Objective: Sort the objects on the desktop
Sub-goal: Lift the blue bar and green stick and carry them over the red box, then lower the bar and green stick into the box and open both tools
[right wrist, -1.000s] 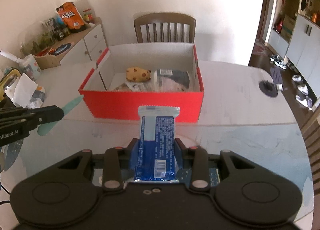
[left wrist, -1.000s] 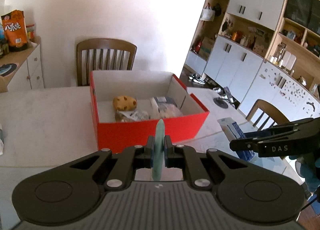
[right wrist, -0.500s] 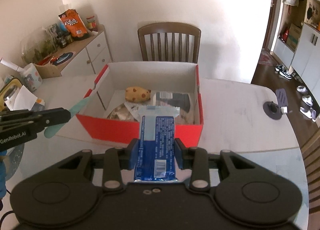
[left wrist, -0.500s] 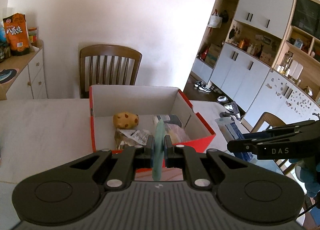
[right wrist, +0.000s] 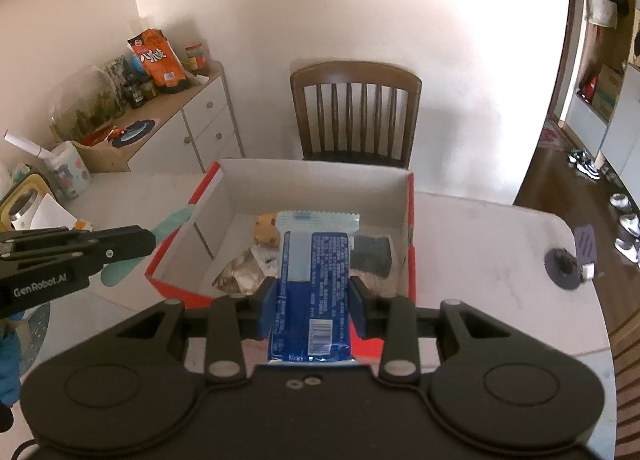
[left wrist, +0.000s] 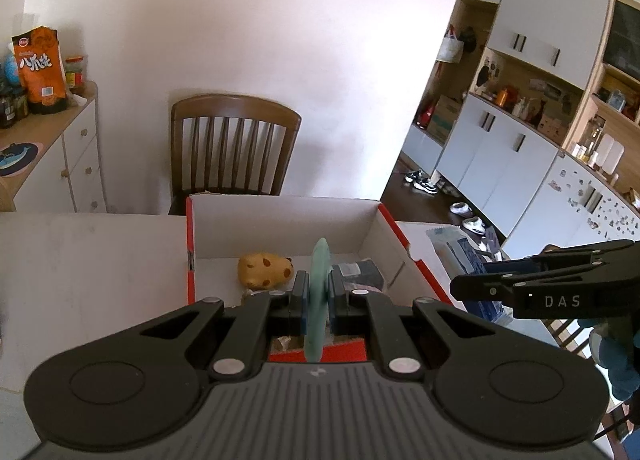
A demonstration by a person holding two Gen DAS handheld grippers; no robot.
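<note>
The left gripper [left wrist: 318, 296] has its jaws pressed together on a thin mint-green flat tool [left wrist: 318, 292], seen edge-on; what kind of tool it is I cannot tell for sure. In the right wrist view its pale green end [right wrist: 176, 220] points toward the left wall of the red cardboard box [right wrist: 411, 228]. The right gripper [right wrist: 312, 296] pinches a blue snack packet [right wrist: 310, 284] by its two long sides, and the packet stands upright between the pads, its sealed top edge over the open box.

The box sits on the white table [right wrist: 480, 244], near the far edge where a wooden chair [right wrist: 356, 112] stands. Inside it lie a yellow spotted toy [left wrist: 266, 270], a dark packet [right wrist: 372, 252] toward the right wall, and a crumpled clear wrapper [right wrist: 240, 272] close to the near wall.

I judge that the step in hand is carrying: both items are held above the near side of the box and neither is released yet. The next move, I think, calls for bringing each item fully past the near wall and lowering it over a free part of the box floor before the jaws spread. The left half of the floor looks emptier, so the green tool may go there. The packet is tall, so it could tip onto the toy when let go.
</note>
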